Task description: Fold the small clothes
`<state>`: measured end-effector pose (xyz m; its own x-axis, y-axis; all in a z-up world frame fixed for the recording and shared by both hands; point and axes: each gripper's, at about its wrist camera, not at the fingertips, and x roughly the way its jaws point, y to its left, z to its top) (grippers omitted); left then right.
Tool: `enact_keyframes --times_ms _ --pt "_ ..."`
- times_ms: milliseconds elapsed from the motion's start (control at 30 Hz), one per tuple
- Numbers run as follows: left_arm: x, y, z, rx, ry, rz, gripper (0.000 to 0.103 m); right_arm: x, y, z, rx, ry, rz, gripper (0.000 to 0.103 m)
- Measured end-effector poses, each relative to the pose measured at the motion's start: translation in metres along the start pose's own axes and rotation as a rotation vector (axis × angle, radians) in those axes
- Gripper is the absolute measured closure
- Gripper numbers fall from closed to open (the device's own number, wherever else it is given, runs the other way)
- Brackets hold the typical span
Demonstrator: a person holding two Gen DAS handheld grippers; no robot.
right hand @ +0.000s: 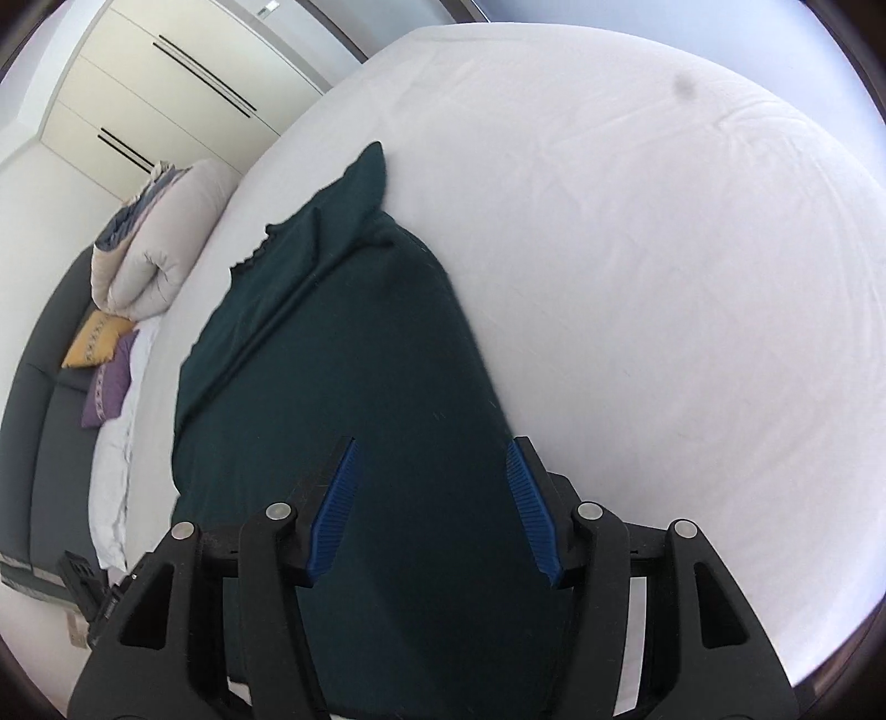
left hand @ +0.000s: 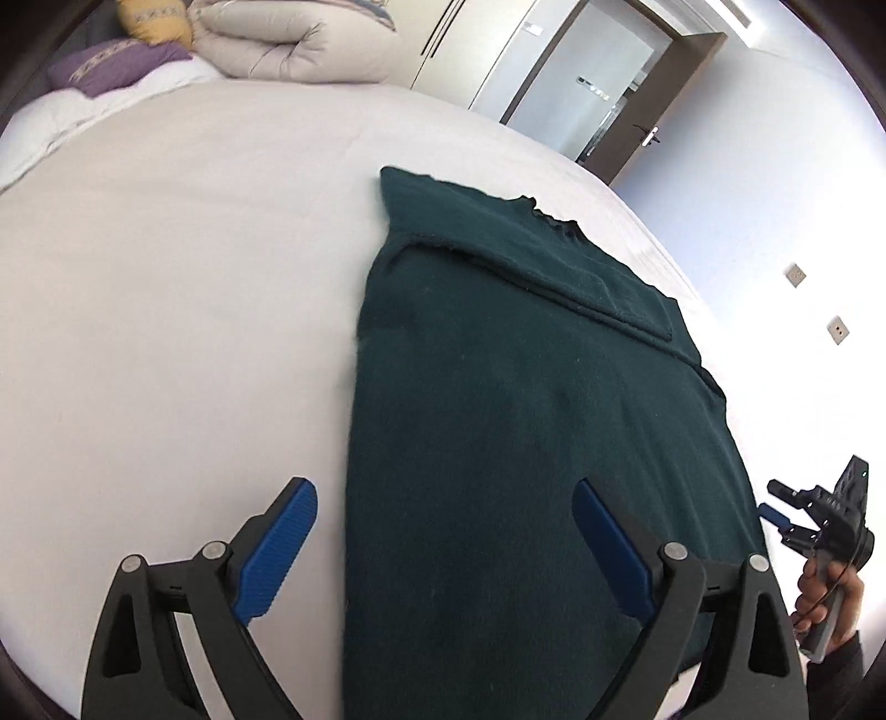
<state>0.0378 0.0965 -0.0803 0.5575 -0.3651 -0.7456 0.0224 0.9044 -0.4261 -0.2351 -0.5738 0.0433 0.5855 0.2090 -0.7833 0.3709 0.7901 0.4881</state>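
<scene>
Bedroom scene, seen through my two wrist cameras. I have a dark green knitted sweater (left hand: 498,387) lying flat on a wide white bed sheet (left hand: 166,304), its sleeves folded in across the body so it forms a long narrow strip. Its frilled collar end points away from me, the hem end nearest me.

My left tool (left hand: 443,498) hangs just above the hem end with its blue ribbed fingers (left hand: 279,545) spread wide, gripping nothing; one finger is over bare sheet, the other over the cloth. My right tool (right hand: 432,471) is likewise released, its fingers spread over the sweater's other edge, empty.

From the left camera I see that right tool at the frame's edge, held in a person's hand (left hand: 825,598).

Further off on the bed, well apart from the sweater, sit a rolled beige duvet (left hand: 277,50), a yellow patterned pillow (left hand: 155,22) and a purple patterned pillow (left hand: 111,66). Beyond the bed stand pale wardrobe doors (right hand: 166,72) and a frosted glass door (left hand: 581,94). Nothing lies between my tools and the sweater.
</scene>
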Motion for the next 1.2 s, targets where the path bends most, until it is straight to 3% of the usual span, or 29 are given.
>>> enact_keyframes --times_ms 133,433,567,700,900,1033,1133,1200 --pt "-0.011 0.020 -0.023 -0.081 0.070 -0.064 0.008 -0.021 -0.024 -0.032 -0.035 0.008 -0.044 0.050" --pt "-0.018 0.033 -0.046 -0.114 0.207 -0.185 0.010 -0.053 -0.036 -0.077 -0.081 0.058 0.027 0.050" --pt "-0.017 0.040 -0.046 -0.155 0.254 -0.236 0.016 -0.054 -0.036 -0.083 -0.062 0.074 0.069 0.050" --pt "-0.012 0.045 -0.048 -0.197 0.309 -0.278 0.030 -0.051 -0.040 -0.075 0.006 0.091 0.139 0.050" --pt "-0.009 0.055 -0.048 -0.277 0.342 -0.318 0.031 -0.049 -0.051 -0.067 0.077 0.105 0.213 0.050" --pt "-0.012 0.051 -0.051 -0.259 0.358 -0.316 0.034 -0.049 -0.059 -0.067 0.109 0.117 0.243 0.053" --pt "-0.013 0.048 -0.054 -0.244 0.369 -0.293 0.050 -0.048 -0.065 -0.066 0.137 0.122 0.257 0.055" --pt "-0.012 0.050 -0.055 -0.250 0.369 -0.280 0.070 -0.049 -0.068 -0.064 0.159 0.117 0.259 0.055"
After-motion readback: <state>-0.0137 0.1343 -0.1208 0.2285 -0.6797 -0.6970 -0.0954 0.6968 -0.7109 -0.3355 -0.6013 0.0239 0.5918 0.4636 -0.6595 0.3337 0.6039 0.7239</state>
